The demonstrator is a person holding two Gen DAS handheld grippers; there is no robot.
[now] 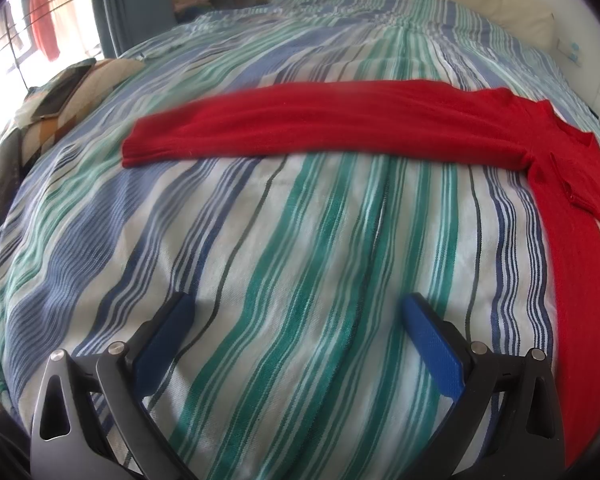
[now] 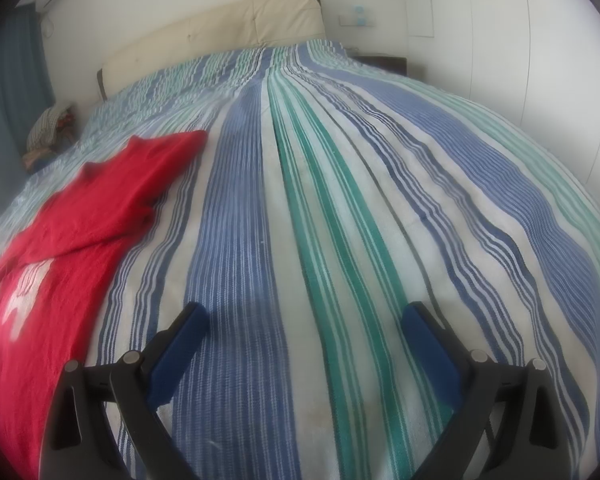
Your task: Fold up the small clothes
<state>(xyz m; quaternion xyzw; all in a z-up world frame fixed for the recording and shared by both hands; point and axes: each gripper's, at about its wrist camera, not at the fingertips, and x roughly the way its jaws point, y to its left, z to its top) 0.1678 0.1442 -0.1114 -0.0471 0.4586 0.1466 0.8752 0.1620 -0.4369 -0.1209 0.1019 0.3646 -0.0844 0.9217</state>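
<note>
A red knit sweater [image 1: 560,208] lies flat on the striped bed cover [image 1: 284,216]. In the left wrist view one long sleeve [image 1: 300,124] stretches out to the left across the bed, and the body runs down the right edge. In the right wrist view the sweater [image 2: 64,240] fills the left side, with a white print on its front and one sleeve folded over the body. My left gripper [image 1: 296,308] is open and empty, over bare cover in front of the sleeve. My right gripper [image 2: 304,316] is open and empty, to the right of the sweater.
A patterned cushion with a dark tablet [image 1: 64,92] lies at the bed's left edge. A cream headboard [image 2: 220,36] stands at the far end, with a pile of clothes [image 2: 48,128] and a blue curtain [image 2: 12,92] beside it. White cupboard doors [image 2: 540,40] line the right wall.
</note>
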